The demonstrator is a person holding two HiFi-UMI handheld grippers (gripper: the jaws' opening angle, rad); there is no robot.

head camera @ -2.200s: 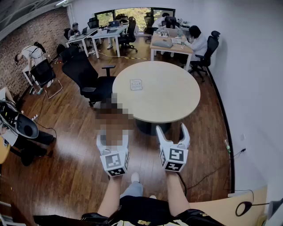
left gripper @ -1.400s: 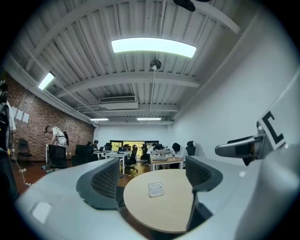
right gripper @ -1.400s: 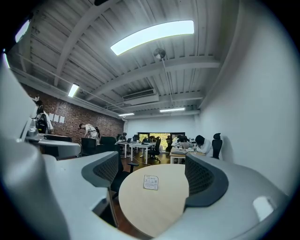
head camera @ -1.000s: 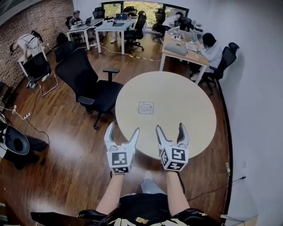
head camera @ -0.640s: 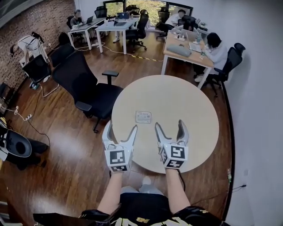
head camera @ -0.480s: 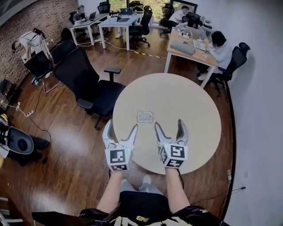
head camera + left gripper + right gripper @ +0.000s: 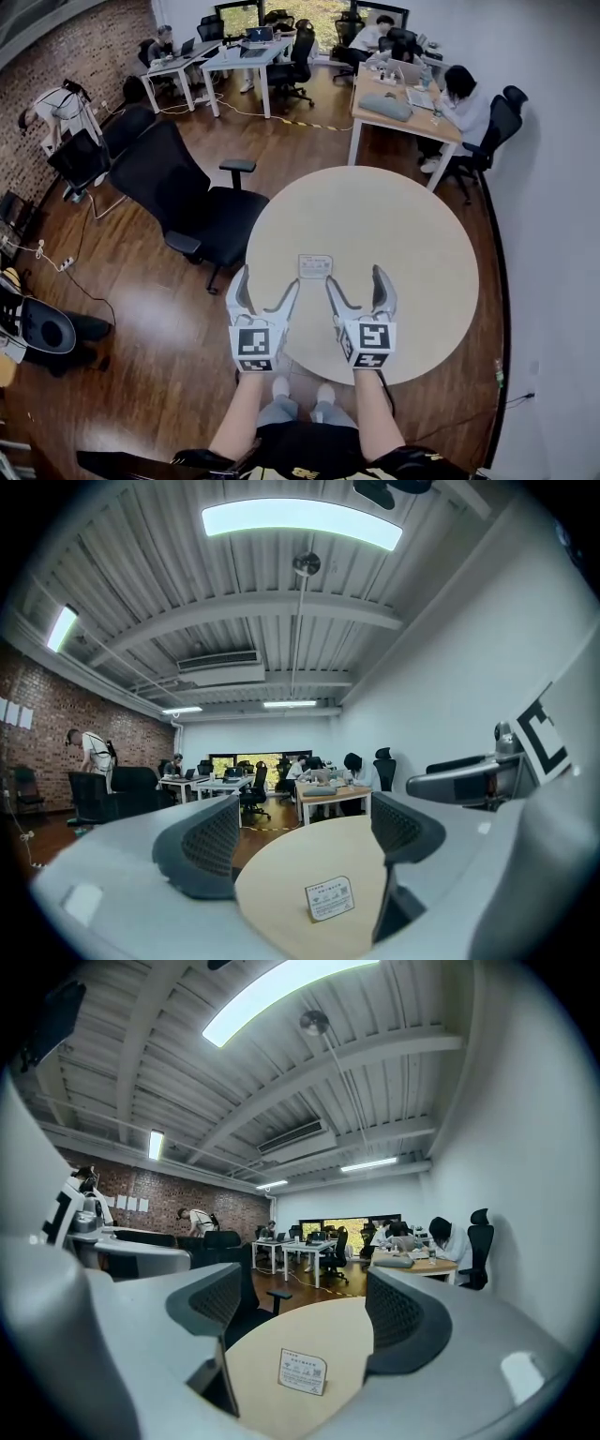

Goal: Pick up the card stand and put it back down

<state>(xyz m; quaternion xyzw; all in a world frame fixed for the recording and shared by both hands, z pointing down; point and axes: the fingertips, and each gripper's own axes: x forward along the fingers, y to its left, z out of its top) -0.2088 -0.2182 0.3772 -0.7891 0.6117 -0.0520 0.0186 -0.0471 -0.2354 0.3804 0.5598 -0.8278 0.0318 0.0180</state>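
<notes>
As neither gripper was in contact with the card stand (image 7: 315,265), the task was judged to be at its outset: the pick-up had not been made, and both the lift and the set-down were left to do. The card stand was seen standing upright on the round table (image 7: 403,216), toward the edge closest to the person. The left gripper (image 7: 267,281) and the right gripper (image 7: 355,278) were held side by side over the near edge of the table, just short of the card stand, which lay ahead of the gap between them. Both sets of jaws were found spread wide, with nothing gripped. In each gripper view the card stand was framed between the jaws but lay beyond the fingertips. A forward and downward approach was judged to be required before a grip could be taken. Which gripper was to be used could not be determined. A black office chair (image 7: 192,202) was noted just beside the table on the left.
</notes>
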